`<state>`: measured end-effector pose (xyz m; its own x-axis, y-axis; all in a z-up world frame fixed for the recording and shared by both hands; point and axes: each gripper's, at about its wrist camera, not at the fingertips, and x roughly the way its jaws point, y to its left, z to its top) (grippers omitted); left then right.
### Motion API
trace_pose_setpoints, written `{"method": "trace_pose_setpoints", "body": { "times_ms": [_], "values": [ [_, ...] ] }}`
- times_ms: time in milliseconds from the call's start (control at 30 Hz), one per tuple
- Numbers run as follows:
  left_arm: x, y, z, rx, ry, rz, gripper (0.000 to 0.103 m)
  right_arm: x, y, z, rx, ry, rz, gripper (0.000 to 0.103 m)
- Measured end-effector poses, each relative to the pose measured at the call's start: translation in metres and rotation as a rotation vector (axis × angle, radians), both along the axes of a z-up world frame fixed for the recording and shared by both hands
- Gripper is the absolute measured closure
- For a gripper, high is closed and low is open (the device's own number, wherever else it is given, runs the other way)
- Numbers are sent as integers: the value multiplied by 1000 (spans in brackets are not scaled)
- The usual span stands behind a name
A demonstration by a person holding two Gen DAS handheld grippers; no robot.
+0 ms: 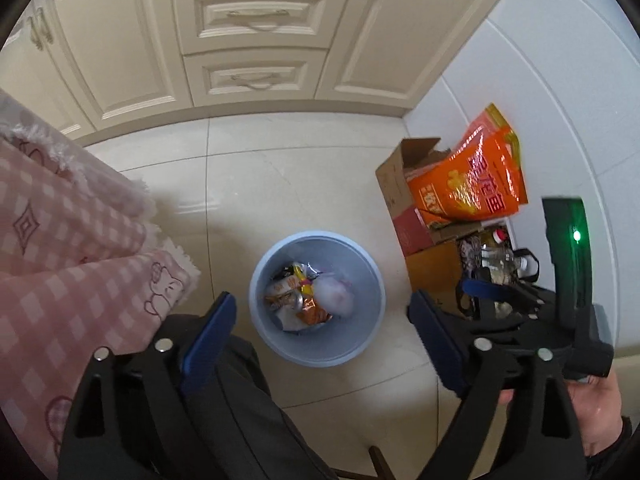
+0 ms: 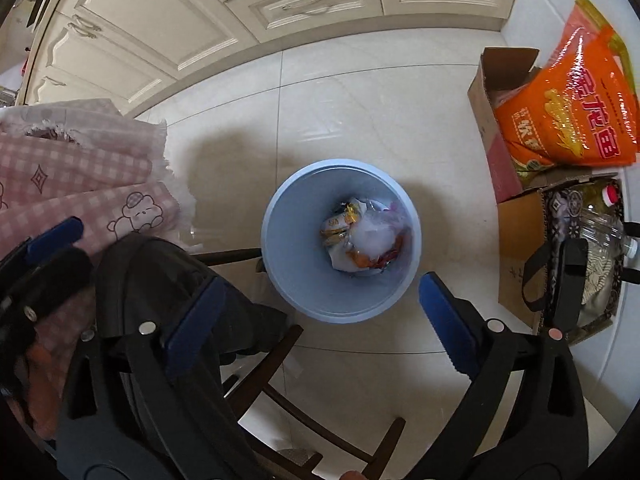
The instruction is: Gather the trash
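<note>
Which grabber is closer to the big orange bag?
Right. The right gripper hangs open above the blue bin, on the side where the orange bag leans in its box. The left gripper, also open, is farther over, beside the pink cloth.

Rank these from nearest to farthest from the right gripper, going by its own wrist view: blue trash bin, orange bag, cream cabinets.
1. Blue trash bin, directly ahead of the open right gripper.
2. Orange bag, upper right, in a cardboard box.
3. Cream cabinets, along the top.
</note>
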<state>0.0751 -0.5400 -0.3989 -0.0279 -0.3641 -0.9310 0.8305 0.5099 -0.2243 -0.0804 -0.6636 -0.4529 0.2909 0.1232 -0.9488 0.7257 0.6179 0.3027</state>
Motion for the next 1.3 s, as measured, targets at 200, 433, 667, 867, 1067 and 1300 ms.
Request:
{"method": "trace_pose_setpoints", "body": {
  "times_ms": [200, 433, 667, 867, 1067, 1300],
  "values": [
    [-11, 8, 34, -49, -44, -10, 12, -8, -3, 22, -50, -10, -12, 6],
    [-29, 34, 99, -176, -118, -13, 11, -1, 7, 81, -151, -59, 5, 6],
    [-37, 102, 193, -360, -276, 49, 11, 38, 43, 181, -286, -206, 87, 6],
    [-29, 176, 250, -421, -463, 182, 6, 77, 103, 251, -351, -356, 190, 6],
    [-9, 260, 298, -451, -595, 368, 6, 101, 169, 307, -396, -528, 248, 6],
    [-6, 360, 342, -427, -760, 588, 6, 107, 252, 361, -463, -694, 357, 6]
  ]
}}
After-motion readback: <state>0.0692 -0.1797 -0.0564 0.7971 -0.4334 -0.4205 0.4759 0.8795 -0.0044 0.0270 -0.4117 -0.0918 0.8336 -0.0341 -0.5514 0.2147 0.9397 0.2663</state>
